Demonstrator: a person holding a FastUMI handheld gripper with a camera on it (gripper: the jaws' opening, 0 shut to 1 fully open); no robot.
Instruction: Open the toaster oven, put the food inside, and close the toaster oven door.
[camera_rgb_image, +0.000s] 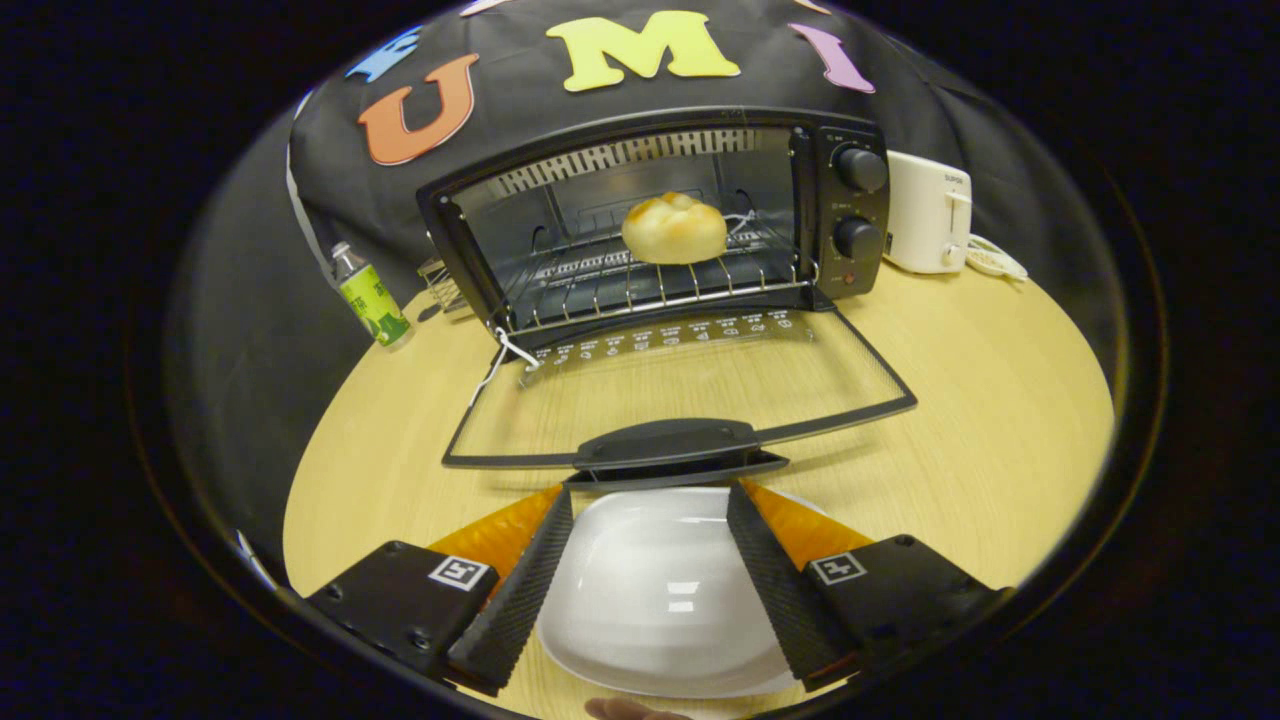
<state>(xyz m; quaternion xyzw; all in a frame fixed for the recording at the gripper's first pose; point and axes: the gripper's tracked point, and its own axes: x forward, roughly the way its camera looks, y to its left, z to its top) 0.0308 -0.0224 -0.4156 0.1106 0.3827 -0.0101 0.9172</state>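
Toaster oven (660, 225) sits at the far side of the light wooden table (1000, 400), black, and its glass door (690, 385) is swung all the way down, lying flat toward us with the handle (668, 445) at the near edge. And there's the food: a golden bread roll (674, 229) resting on the wire rack (650, 280) inside the cavity, roughly in the middle. Two round knobs (861, 168) stand one above the other on the oven's right panel. Down at the near end, the gripper (650, 500) has its two ribbed black fingers (530, 580) spread wide apart, clamping nothing, their tips just short of the door handle. Between the fingers lies an empty white plate (655, 600), sitting on the table beneath them. Left of the oven, a small bottle with a green label (372, 298) stands near the black cloth wall. Right of the oven, a white toaster (928, 212), with what may be a coiled cord (995, 260) beside it, though it's too small to be sure.
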